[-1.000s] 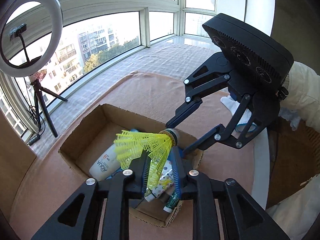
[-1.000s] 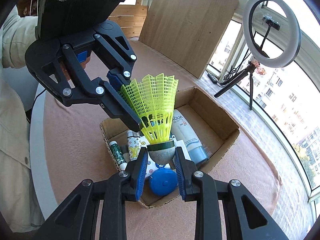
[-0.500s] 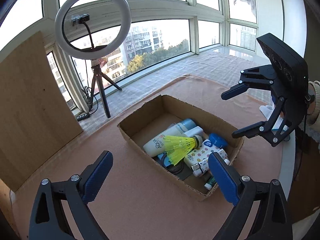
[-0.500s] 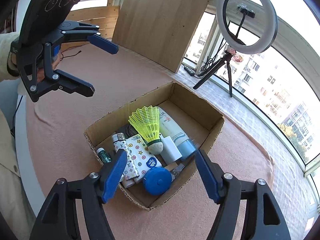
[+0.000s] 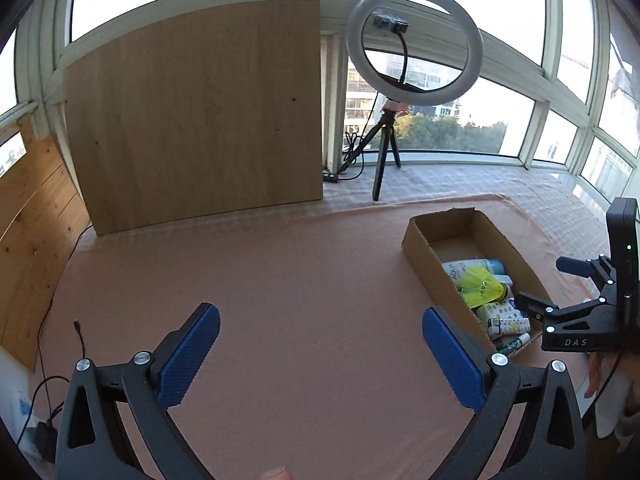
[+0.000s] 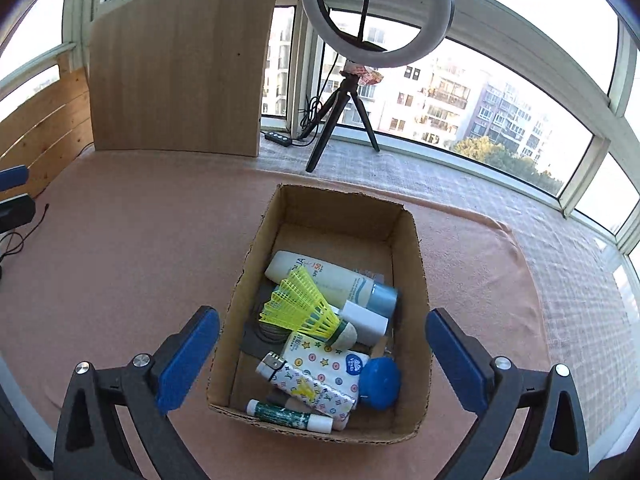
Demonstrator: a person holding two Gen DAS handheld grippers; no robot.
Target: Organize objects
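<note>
A yellow shuttlecock [image 6: 300, 308] lies in the cardboard box [image 6: 412, 280] on top of a white sunscreen tube [image 6: 332, 276], a patterned packet [image 6: 324, 364], a lighter [image 6: 296, 384], a blue round case [image 6: 380, 382] and a green-white stick [image 6: 288, 416]. My right gripper [image 6: 322, 316] hovers over the box's near end, its jaws opening wide and pressing on nothing. My left gripper [image 5: 320, 316] stands open over bare pink cloth, left of the box [image 5: 420, 256]. In the left wrist view the shuttlecock [image 5: 480, 286] shows in the box, with the right gripper [image 5: 550, 286] beside it.
A pink cloth [image 5: 280, 280] covers the table. At the back a wooden board [image 5: 196, 116] leans on the window, next to a ring light [image 5: 414, 44] on a tripod and a power strip [image 6: 278, 138]. Thin cables [image 5: 80, 336] lie at the left edge.
Both grippers let go of the shuttlecock, which now lies in the box. Both jaws opened wide. The left gripper swung off to the left; the right one drew back and rolled upright.
</note>
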